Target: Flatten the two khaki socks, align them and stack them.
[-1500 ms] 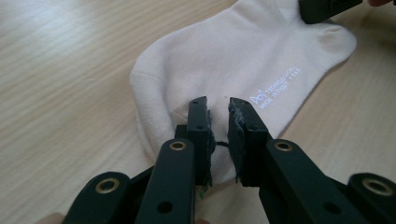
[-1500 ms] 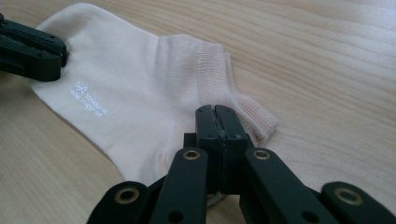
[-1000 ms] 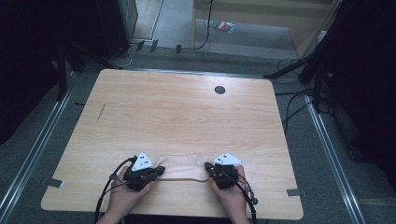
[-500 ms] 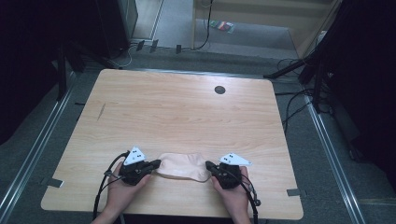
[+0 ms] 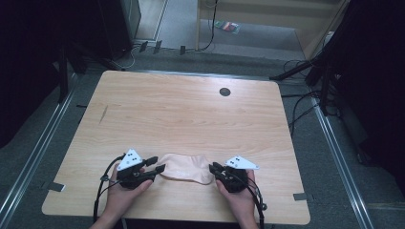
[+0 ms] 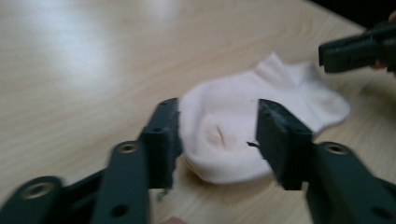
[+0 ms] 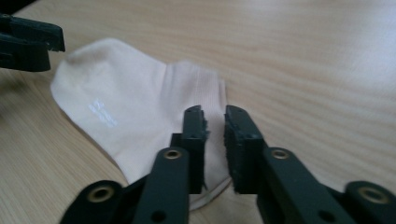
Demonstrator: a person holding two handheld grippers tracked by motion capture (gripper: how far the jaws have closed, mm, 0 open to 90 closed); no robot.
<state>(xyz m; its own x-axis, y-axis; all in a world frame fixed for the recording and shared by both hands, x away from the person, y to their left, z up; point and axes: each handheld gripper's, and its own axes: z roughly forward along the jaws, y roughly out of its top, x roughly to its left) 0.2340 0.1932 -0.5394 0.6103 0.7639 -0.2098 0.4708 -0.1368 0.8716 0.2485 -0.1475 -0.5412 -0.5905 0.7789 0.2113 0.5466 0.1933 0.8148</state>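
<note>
Soft pale sock [image 5: 185, 167] lies flat on woodgrain table [image 5: 191, 109]; both grippers' fingers just parted.

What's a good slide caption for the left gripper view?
Left gripper open, its fingers astride one end of a pale sock on the wooden table.

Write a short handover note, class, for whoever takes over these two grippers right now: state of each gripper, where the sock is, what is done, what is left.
Left gripper: jaws have just been opening, the sock end lies loose between them.
Right gripper: jaws slightly apart over the other end, just been opening, no grip.
Sock: flat on the table, near edge, between both grippers.
Done: sock laid down and let go.
Left: probably draw both grippers away.
</note>
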